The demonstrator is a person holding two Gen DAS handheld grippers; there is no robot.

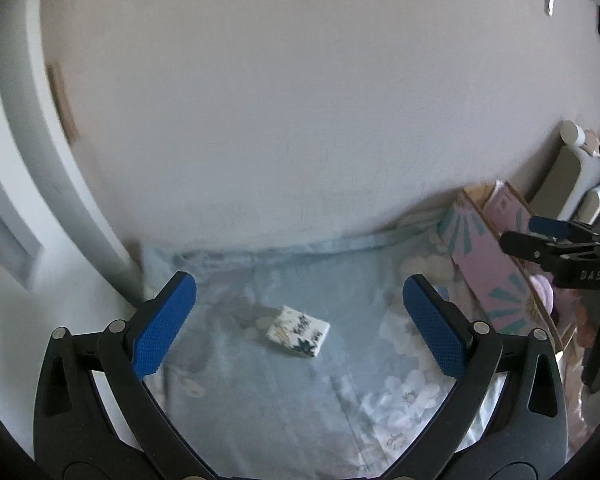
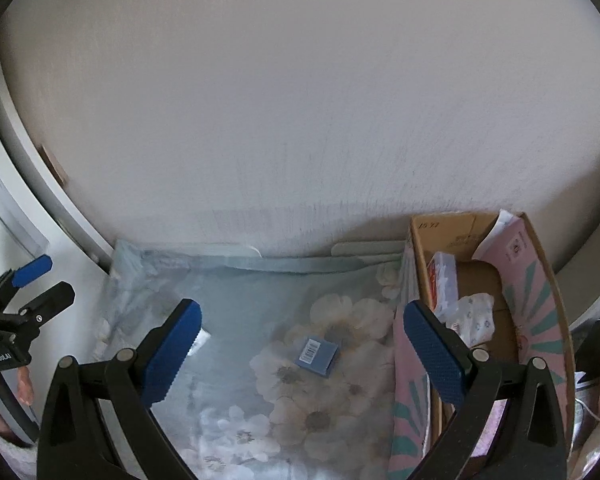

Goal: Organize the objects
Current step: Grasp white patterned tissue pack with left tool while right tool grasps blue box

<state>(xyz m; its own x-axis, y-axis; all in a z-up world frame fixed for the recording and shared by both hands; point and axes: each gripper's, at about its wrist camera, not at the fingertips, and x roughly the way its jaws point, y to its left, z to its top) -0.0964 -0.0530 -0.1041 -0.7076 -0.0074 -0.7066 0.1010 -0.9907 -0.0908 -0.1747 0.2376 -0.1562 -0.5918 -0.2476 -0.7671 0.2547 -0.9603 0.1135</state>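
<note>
Both grippers, left gripper (image 1: pixel 299 322) and right gripper (image 2: pixel 302 350), wide open, empty, angled down over floral bedsheet (image 1: pixel 260 400).

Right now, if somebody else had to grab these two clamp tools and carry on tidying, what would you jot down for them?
Left gripper: open, empty, hovering over the flowered bedsheet with the small white patterned packet lying between its fingers' line of sight.
Right gripper: open, empty, above the small blue packet with a barcode label, which lies flat on the sheet.
The pink cardboard box stands open at the right against the wall; it already holds a few items, including a clear pack and a white patterned bundle.
Left to do: both packets are not yet picked up; probably they go into the box.
</note>
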